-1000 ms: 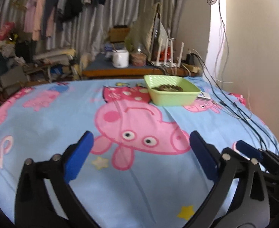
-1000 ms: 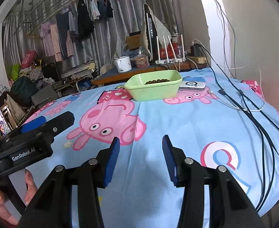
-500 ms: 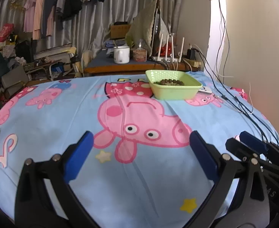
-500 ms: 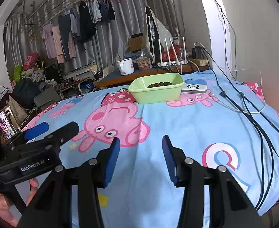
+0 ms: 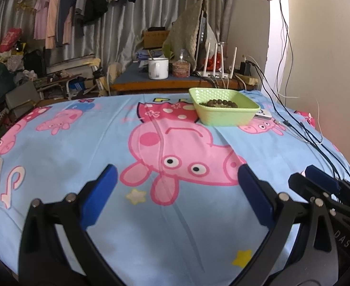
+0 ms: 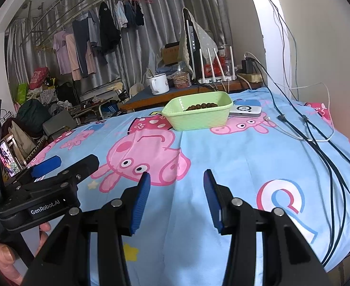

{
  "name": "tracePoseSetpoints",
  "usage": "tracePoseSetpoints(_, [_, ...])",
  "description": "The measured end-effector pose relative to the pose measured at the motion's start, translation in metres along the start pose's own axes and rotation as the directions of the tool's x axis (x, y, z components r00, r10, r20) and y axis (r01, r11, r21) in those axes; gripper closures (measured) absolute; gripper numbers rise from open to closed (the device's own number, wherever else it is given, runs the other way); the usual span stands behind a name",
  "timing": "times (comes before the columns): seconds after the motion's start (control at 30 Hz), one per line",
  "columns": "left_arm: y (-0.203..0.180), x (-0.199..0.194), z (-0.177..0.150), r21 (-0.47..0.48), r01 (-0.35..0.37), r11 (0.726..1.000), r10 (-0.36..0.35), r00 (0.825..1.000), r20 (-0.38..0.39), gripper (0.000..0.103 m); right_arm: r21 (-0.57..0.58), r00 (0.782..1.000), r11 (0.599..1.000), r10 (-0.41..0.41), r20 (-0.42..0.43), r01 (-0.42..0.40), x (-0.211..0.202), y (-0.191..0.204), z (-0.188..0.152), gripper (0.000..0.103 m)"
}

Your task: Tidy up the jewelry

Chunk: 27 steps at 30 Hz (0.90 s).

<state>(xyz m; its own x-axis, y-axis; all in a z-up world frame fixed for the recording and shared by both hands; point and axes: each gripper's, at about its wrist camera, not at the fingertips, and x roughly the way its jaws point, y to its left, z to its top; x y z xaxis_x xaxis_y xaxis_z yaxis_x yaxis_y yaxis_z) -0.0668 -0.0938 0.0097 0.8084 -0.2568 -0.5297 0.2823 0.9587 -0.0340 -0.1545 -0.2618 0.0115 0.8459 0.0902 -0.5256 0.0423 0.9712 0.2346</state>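
A light green plastic basket (image 5: 225,116) stands at the far side of the blue cartoon-print bedsheet; it also shows in the right wrist view (image 6: 198,119). A string of dark brown beads (image 5: 219,102) lies inside it, also visible in the right wrist view (image 6: 201,106). My left gripper (image 5: 175,190) is wide open and empty, low over the near part of the sheet. My right gripper (image 6: 176,195) is open and empty, to the right of the left one. Both are well short of the basket.
A white device (image 6: 246,111) lies just right of the basket. Black and white cables (image 6: 318,138) run over the bed's right side. A desk behind the bed holds a white mug (image 5: 157,68) and a router (image 5: 219,71). Clutter fills the room's left.
Both grippers have drawn back and risen slightly, so the basket looks smaller and farther. The jaws have kept the same opening.
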Motion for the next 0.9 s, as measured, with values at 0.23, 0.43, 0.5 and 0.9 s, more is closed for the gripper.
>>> tracePoseSetpoints(0.23, [0.0,0.0,0.0,0.0,0.001,1.0,-0.001,1.0,0.0,0.006,-0.001,1.0,1.0,0.007,0.004,-0.007,-0.001,0.002,-0.001,0.087])
tracePoseSetpoints(0.43, [0.001,-0.004,-0.001,-0.001,-0.005,1.0,0.005,1.0,0.022,0.006,-0.014,1.0,1.0,-0.002,0.031,0.002,-0.008,0.003,0.0,0.087])
tracePoseSetpoints(0.5, [0.002,-0.006,-0.001,0.001,-0.009,1.0,0.009,0.999,0.036,0.006,-0.018,0.999,1.0,-0.002,0.034,0.003,-0.008,0.004,0.001,0.087])
tracePoseSetpoints(0.9, [0.002,-0.016,-0.001,0.009,-0.041,0.999,0.041,0.996,0.083,0.006,-0.013,0.999,1.0,0.003,0.055,-0.002,-0.014,0.005,0.002,0.087])
